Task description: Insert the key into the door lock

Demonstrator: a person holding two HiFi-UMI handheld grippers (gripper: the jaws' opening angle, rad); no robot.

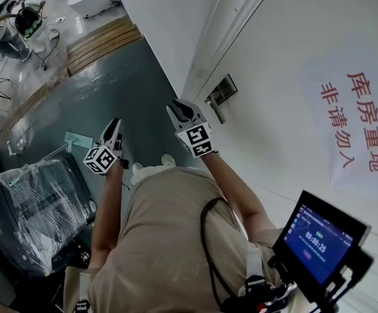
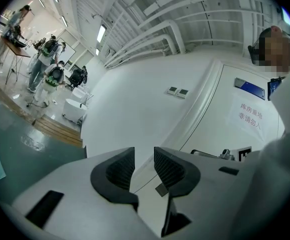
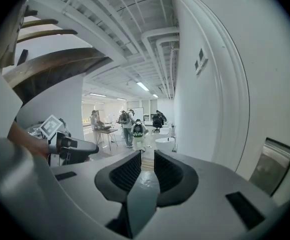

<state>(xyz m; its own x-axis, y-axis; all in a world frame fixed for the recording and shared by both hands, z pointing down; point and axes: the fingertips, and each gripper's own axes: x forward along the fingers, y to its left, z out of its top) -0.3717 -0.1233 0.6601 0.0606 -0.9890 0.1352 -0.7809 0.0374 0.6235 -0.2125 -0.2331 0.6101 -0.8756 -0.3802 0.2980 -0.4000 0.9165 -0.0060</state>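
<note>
The right gripper is held up near the door lock, presumably to work it, while the left gripper hangs back, both pairs of fingers parted and empty, no key in sight.

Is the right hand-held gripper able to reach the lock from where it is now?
Probably yes: the right hand-held gripper is close to the lock, and nothing stands between them. Its jaws are apart and empty.

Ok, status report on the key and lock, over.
Left claw open. Right claw open, close by the lock. Key not in sight. Nothing in the way.
</note>
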